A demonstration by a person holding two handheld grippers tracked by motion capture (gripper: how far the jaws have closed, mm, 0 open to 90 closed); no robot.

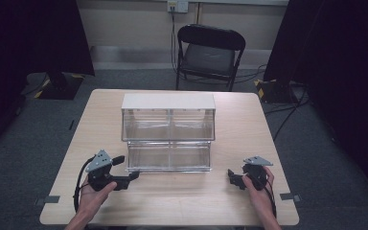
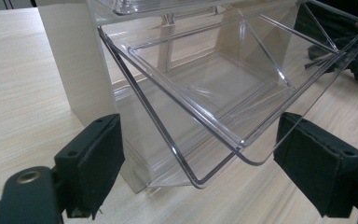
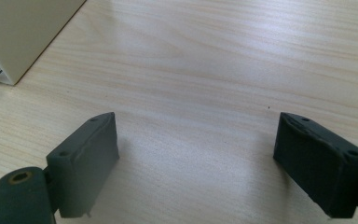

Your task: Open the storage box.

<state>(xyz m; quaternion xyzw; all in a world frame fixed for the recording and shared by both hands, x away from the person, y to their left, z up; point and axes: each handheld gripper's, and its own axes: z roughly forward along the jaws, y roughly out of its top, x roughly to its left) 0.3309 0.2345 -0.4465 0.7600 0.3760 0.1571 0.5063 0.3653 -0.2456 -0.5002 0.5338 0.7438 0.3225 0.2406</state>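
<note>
On the pale wooden table (image 1: pixel 172 201) in the high view, one cream-topped organiser with clear plastic bins (image 1: pixel 168 132) is seen at the centre, its long axis running left to right and its open fronts turned toward the person. Two tiers of two bins each can be counted, and all four appear empty. Two grippers are held near the front edge: the left gripper (image 1: pixel 133 176) close to the organiser's lower left corner, the right gripper (image 1: pixel 231 178) well apart from its right end. One black folding chair (image 1: pixel 210 53) is seen beyond the table.

In the left gripper view, the two black fingers (image 2: pixel 95 161) are held wide apart, and a tilted-out clear bin (image 2: pixel 223 88) lies between and beyond them, untouched and with nothing in it.

In the right gripper view, the fingers (image 3: pixel 86 161) are likewise spread apart over bare table, with the organiser's cream side panel (image 3: pixel 23 32) at the upper left.
</note>
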